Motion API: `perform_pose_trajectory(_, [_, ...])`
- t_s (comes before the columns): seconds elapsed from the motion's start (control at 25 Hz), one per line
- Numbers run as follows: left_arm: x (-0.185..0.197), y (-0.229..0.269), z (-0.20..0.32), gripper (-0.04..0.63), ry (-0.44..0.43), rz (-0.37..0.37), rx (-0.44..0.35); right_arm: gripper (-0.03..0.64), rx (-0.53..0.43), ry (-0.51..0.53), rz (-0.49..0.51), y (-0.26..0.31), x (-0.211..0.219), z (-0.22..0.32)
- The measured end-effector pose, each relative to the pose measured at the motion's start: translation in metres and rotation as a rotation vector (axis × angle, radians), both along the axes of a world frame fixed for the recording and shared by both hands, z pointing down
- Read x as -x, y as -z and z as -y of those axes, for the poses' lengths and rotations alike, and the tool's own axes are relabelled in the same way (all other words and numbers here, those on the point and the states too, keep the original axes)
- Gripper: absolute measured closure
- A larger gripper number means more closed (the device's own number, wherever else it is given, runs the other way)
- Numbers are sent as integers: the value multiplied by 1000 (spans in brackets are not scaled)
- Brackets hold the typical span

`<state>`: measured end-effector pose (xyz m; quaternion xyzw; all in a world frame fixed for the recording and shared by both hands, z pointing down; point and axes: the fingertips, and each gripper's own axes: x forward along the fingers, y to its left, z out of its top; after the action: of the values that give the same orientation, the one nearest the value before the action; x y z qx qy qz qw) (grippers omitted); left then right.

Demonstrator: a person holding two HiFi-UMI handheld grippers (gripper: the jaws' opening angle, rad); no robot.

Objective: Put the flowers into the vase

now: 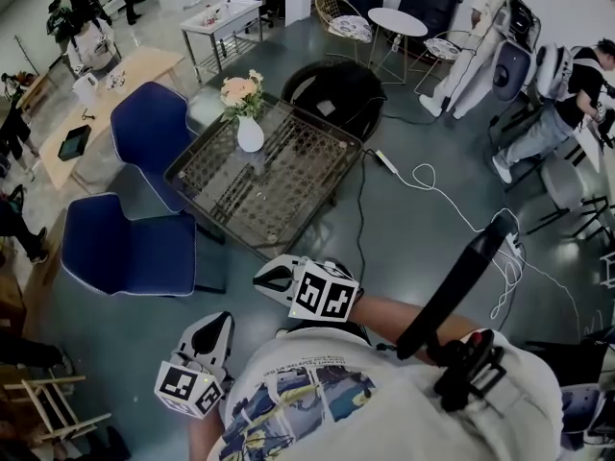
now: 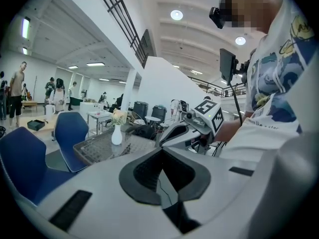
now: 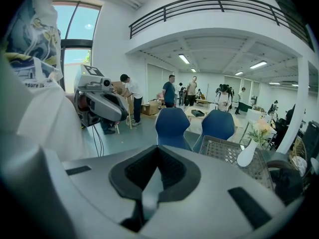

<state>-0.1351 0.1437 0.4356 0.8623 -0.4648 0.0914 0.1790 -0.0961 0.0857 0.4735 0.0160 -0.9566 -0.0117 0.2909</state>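
A white vase [image 1: 250,134] stands on the mesh-topped table [image 1: 288,176] near its far left corner, with pale pink flowers [image 1: 240,90] standing in it. Both grippers hang close to the person's body, well short of the table. My left gripper [image 1: 213,323] is at the bottom left, jaws shut and empty. My right gripper [image 1: 272,277] sits a little higher and nearer the table, also shut with nothing in it. The left gripper view shows the vase [image 2: 116,135] far off and the right gripper [image 2: 172,133] beside it. The right gripper view shows the vase [image 3: 246,155] at the right.
Two blue chairs [image 1: 144,128] [image 1: 125,248] stand left of the table, and a black round chair [image 1: 336,89] behind it. A white cable [image 1: 432,185] snakes over the floor at the right. People stand around the room's edges, with a white round table [image 1: 397,22] at the back.
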Motion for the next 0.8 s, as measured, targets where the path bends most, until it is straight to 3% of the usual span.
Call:
perform_pose_trajectory(0.24, [9,-6,-6,586,49,-5,13,606,-6,36,7,2,7,-8])
perform_pose_trajectory(0.8, [9,-3,-11,586,34,-3,10,606,-22,57,1,6,11,-15])
